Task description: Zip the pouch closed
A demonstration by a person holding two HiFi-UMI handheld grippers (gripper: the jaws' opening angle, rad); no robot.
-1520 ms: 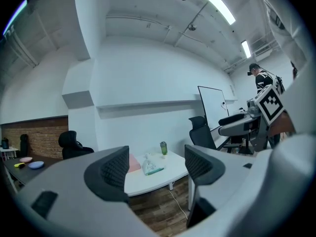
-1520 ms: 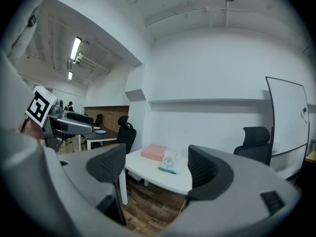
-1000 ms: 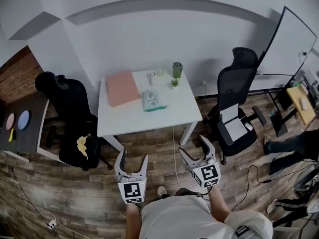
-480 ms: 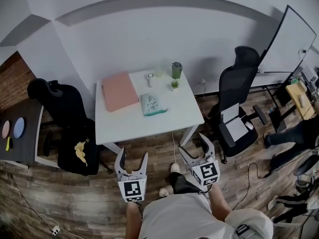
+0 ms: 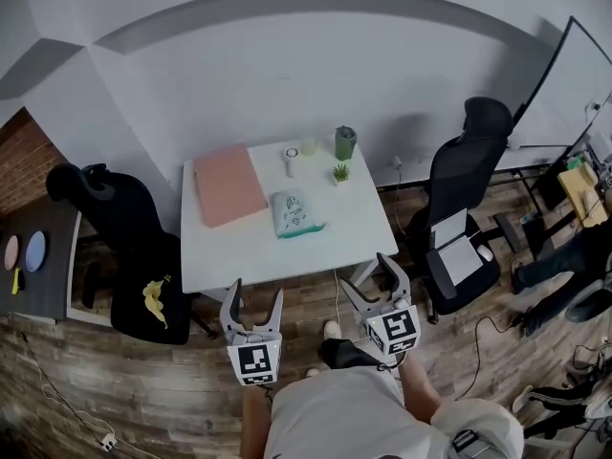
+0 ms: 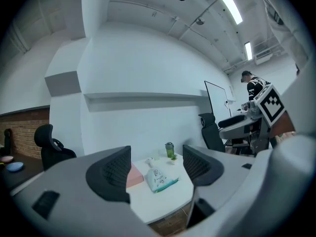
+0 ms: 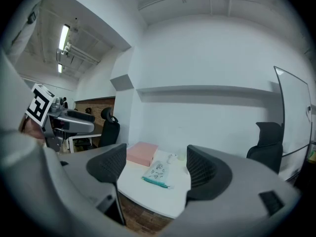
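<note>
A white table [image 5: 287, 256] is seen standing against a pale wall, on a wood-patterned floor; the pouch [image 5: 295, 212] is laid near the middle of its top, well apart from both grippers; it is shown as a pale, somewhat puffy bag printed with small dark figures, with a teal band along the edge nearer the person; whether its zip is done up cannot be made out at this range. A flat pink folder [image 5: 228, 185] is placed to the pouch's left; a green cup [image 5: 344, 142], a small potted plant [image 5: 339, 172] and a small white object [image 5: 291, 157] are set along the far edge. A black office chair [image 5: 105, 208] is found at the table's left and another [image 5: 469, 175] at its right. The left gripper [image 5: 255, 299] is held over the floor short of the table, its jaws spread with nothing gripped between them; the right gripper [image 5: 368, 277] is held beside it, likewise spread wide and empty; through each gap the table and pouch are seen far off.
</note>
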